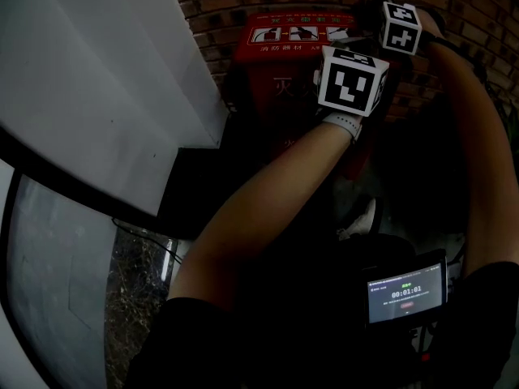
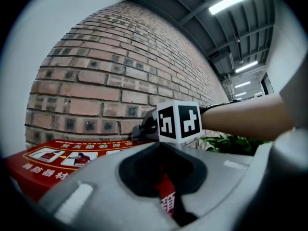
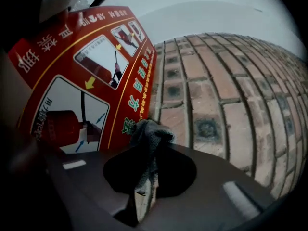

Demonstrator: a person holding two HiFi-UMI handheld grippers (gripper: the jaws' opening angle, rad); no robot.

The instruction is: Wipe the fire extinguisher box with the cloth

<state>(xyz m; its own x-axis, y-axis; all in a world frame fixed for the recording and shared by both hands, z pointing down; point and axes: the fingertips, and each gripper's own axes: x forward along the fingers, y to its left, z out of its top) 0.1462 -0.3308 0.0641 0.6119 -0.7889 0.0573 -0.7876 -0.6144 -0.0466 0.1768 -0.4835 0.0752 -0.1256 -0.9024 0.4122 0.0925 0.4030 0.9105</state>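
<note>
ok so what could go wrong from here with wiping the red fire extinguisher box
The right gripper is shut on only a small bunch of grey cloth, little sticking out past its tips, so hard jaws may scrape the printed instruction label on the red fire extinguisher box.
The cloth is near the rough brick wall, which could snag it and pull it free.
The left gripper hovers close by the right one, so a wide stroke might knock them together.

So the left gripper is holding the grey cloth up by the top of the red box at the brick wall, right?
Wrong gripper. The right gripper is shut on the grey cloth, up by the top of the red box at the brick wall. The right gripper view shows it.
</note>
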